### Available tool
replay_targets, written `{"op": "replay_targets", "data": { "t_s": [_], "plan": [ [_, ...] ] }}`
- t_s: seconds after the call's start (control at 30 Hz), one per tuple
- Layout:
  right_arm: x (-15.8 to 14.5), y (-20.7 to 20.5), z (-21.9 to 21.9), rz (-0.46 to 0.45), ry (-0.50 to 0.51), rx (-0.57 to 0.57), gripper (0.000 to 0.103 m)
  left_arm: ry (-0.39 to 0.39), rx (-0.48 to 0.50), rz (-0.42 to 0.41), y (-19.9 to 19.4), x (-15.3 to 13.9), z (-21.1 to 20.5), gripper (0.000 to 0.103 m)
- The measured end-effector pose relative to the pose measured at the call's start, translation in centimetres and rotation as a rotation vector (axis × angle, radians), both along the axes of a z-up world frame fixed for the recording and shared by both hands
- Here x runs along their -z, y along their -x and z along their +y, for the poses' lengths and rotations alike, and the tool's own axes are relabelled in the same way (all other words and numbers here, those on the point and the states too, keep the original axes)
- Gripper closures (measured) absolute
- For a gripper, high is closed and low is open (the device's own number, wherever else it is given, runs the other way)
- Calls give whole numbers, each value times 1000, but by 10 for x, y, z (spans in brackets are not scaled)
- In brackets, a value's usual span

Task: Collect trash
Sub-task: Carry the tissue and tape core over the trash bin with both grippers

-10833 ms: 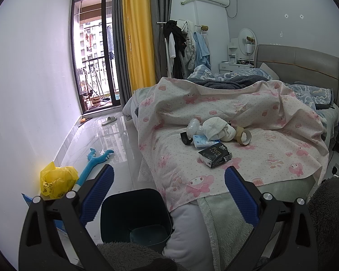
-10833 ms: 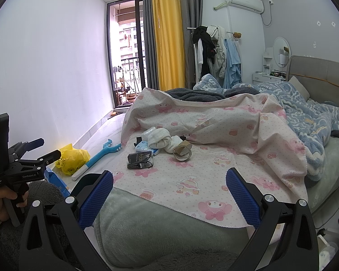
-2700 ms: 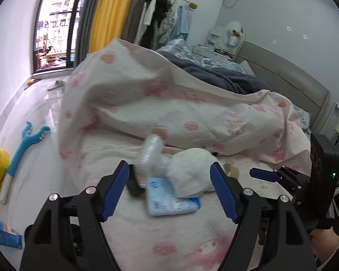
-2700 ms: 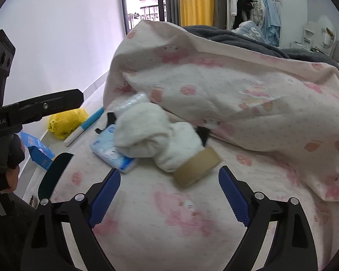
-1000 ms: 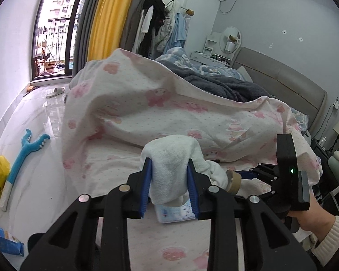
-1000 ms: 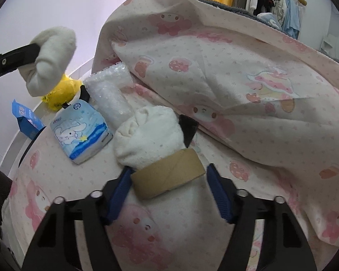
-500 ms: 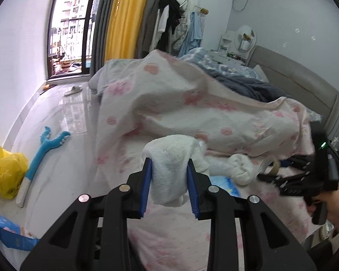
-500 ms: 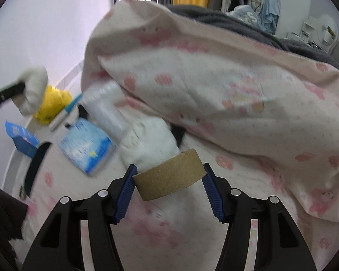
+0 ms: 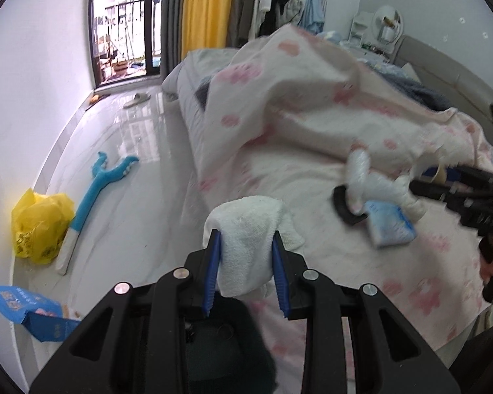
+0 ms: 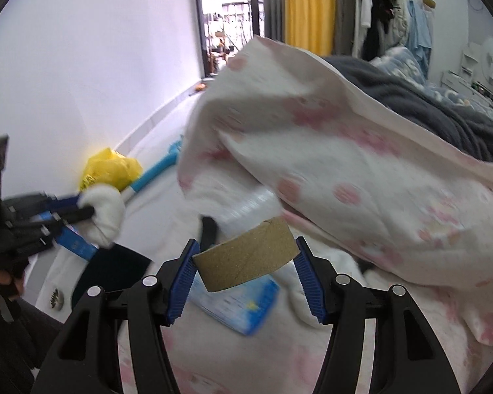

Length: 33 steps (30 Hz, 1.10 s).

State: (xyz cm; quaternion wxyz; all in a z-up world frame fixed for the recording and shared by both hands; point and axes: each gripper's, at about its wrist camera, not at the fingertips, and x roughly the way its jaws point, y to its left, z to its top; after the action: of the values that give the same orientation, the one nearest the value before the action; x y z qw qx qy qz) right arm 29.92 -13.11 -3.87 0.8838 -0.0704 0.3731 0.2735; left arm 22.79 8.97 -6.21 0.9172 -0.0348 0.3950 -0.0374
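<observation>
By the white wall on the left, a yellow plastic bag point(image 9: 39, 226) sits crumpled on the pale floor point(image 9: 131, 151), its contents hidden, with a blue long-handled brush point(image 9: 95, 190) lying just beside it and an opened blue carton point(image 9: 33, 312) nearer the lens, its inside too dim to read. The dark bin point(image 10: 111, 271) shows at the foot of the bed; what it holds cannot be told from either view. The left gripper point(image 9: 246, 262) has its blue pads clamped against both sides of a white rolled cloth point(image 9: 249, 233), held clear of the bedding over the bed's edge. Farther right, on the pink-patterned sheet point(image 9: 312, 170), lie a bubble-wrap roll point(image 9: 358, 167), a black strap-like item point(image 9: 345, 207), another white cloth bundle point(image 9: 394, 190) and a blue tissue pack point(image 9: 389, 225), all touching or close together. At the right, the right gripper point(image 10: 246, 269) presses its pads on the two ends of a brown cardboard tape core point(image 10: 246, 259), raised above the tissue pack and off the sheet.
</observation>
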Motion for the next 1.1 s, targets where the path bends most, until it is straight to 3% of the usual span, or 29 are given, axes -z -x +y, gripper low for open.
{"op": "replay_targets", "data": {
  "t_s": [0.33, 0.93, 1.1],
  "plan": [
    [-4, 8, 61, 13, -71, -82, 43, -38, -15, 137, 8, 33, 34, 70],
    [20, 34, 170, 72, -61, -246, 43, 5, -50, 426, 32, 104, 92, 70],
    [30, 34, 191, 93, -49, -267, 43, 21, -46, 455, 37, 111, 103, 60]
  ]
}}
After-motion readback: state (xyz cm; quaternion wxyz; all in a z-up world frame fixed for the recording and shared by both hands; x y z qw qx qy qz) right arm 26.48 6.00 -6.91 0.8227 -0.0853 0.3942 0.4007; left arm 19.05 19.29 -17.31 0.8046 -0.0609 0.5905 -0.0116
